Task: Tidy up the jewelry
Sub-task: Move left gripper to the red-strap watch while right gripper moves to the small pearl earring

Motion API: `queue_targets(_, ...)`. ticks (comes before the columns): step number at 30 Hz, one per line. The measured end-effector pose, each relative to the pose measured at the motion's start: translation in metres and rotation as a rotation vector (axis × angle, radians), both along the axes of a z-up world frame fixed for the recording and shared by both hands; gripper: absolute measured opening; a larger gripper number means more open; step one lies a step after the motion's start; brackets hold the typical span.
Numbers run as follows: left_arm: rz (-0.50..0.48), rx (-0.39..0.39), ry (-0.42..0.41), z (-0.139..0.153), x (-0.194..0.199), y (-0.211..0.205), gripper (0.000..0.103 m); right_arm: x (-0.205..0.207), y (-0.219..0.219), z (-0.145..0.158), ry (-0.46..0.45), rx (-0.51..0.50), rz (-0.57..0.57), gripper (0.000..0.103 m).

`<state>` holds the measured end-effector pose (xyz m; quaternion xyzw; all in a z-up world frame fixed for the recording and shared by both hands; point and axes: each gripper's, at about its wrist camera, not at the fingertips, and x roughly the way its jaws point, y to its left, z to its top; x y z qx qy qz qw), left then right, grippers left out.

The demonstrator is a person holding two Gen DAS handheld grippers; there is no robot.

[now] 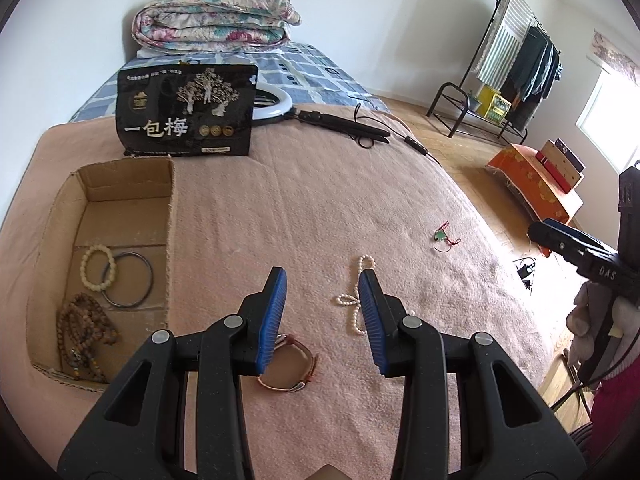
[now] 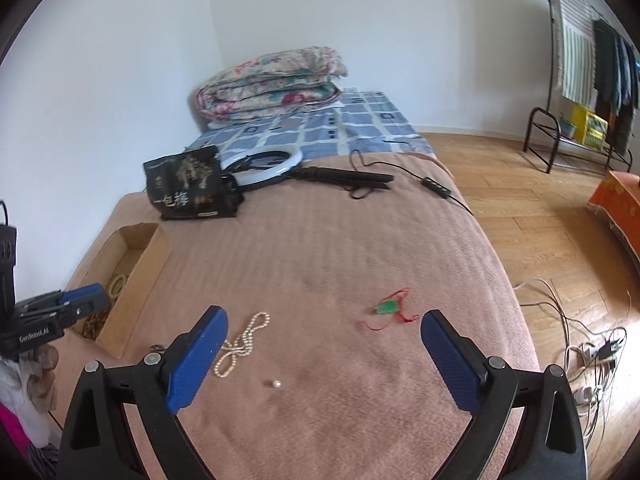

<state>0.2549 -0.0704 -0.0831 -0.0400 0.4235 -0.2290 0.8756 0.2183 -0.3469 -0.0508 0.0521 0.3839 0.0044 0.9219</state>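
1. Left gripper (image 1: 322, 312) — jaws parted, nothing between the pads, hanging over the pink blanket (image 1: 304, 208).
2. Right gripper (image 2: 325, 354) — jaws spread wide and empty, over the same blanket.
3. Watch (image 1: 290, 366) with a brown strap lies on the blanket, partly hidden under the left gripper's left finger.
4. Lone pearl (image 2: 277, 384) lies loose on the blanket between the right gripper's fingers, apart from both.
5. Pearl string (image 1: 354, 300) lies looped on the blanket just beside the left gripper's right finger; in the right wrist view it sits just beside the right gripper's left finger. Contact cannot be told in either view.
6. Green charm (image 2: 387, 307) on a red cord lies further out on the blanket, well apart from the pearl string, nearer the bed's right edge.
7. Cardboard box (image 1: 170, 240) sits open at the blanket's left edge. Inside: dark bead strand (image 1: 86, 334) nearest, then a dark bangle (image 1: 129, 283) overlapped by a pale bead bracelet (image 1: 98, 267).
8. Black pouch (image 1: 186, 114) stands upright beyond the box.
9. Ring lamp (image 2: 264, 164) lies flat behind the pouch — its black handle and cable run to the right.
10. Folded quilt (image 1: 212, 18) lies at the far end on a blue checked sheet (image 1: 316, 70).
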Motion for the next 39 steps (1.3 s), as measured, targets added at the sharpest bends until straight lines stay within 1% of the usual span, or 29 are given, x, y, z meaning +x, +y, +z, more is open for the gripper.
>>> queue_targets(7,-0.011,0.023,0.051,-0.022,0.001,-0.01,0.038,0.002,-0.027,-0.014,0.023,0.025,-0.045,0.099)
queue_targets(14,-0.001,0.074,0.091,-0.046,0.0,-0.004,0.038,0.008,-0.034,-0.037,0.074,0.015,-0.032,0.099)
queue_targets(20,0.029,0.109,0.13,-0.067,-0.009,0.003,0.038,0.009,-0.029,-0.056,0.111,0.016,0.005,0.099)
queue_targets(23,0.032,0.105,0.15,-0.077,-0.018,0.004,0.038,0.01,-0.021,-0.066,0.135,0.014,0.03,0.098)
queue_targets(29,-0.034,0.142,0.138,-0.089,-0.032,-0.006,0.038,0.011,0.005,-0.079,0.163,-0.013,0.109,0.095)
queue_targets(33,-0.077,0.169,0.111,-0.09,-0.035,-0.015,0.038,0.014,0.022,-0.09,0.192,-0.015,0.154,0.089)
queue_targets(35,-0.099,0.173,0.112,-0.092,-0.033,-0.019,0.038,0.015,0.031,-0.097,0.21,-0.02,0.176,0.087)
queue_targets(37,-0.113,0.179,0.117,-0.094,-0.031,-0.022,0.038,0.016,0.04,-0.104,0.225,-0.031,0.202,0.082)
queue_targets(39,-0.125,0.176,0.123,-0.096,-0.029,-0.023,0.038,0.017,0.05,-0.112,0.241,-0.053,0.232,0.072)
